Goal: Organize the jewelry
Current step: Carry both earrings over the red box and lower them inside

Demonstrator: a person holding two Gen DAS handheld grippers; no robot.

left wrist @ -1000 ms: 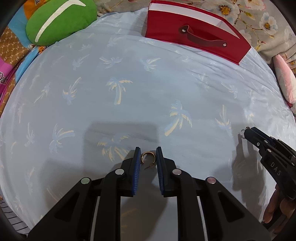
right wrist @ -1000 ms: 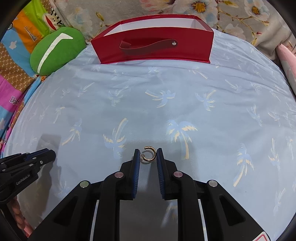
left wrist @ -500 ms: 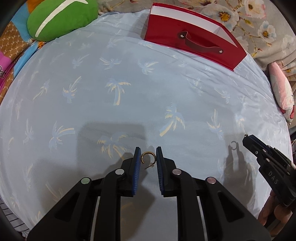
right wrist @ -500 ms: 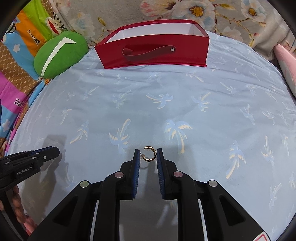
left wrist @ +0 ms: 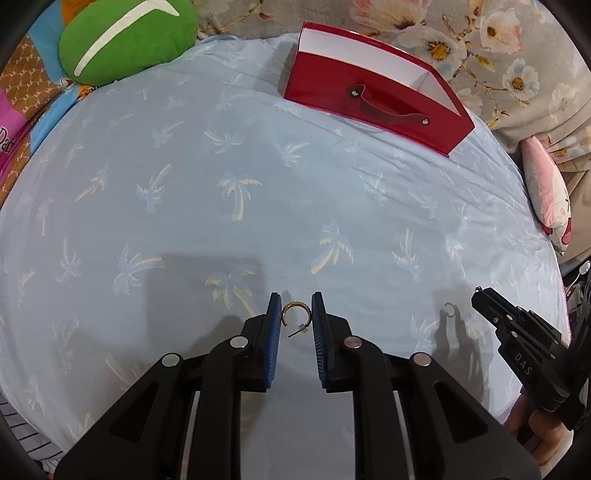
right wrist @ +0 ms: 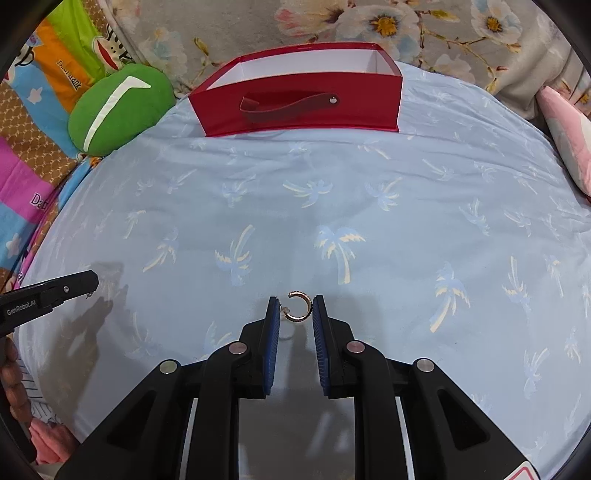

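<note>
Red box (right wrist: 301, 107) at back, green cushion (right wrist: 118, 107) beside; both grippers w/ earrings.

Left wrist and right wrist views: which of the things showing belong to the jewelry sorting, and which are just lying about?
Job:
- gold C-shaped hoop earring held in the left hand-held gripper
- second gold hoop earring held in the right hand-held gripper
- open red box with a strap handle, likely the destination

Lying about:
- green round cushion
- pink pillow
- floral blanket
</note>
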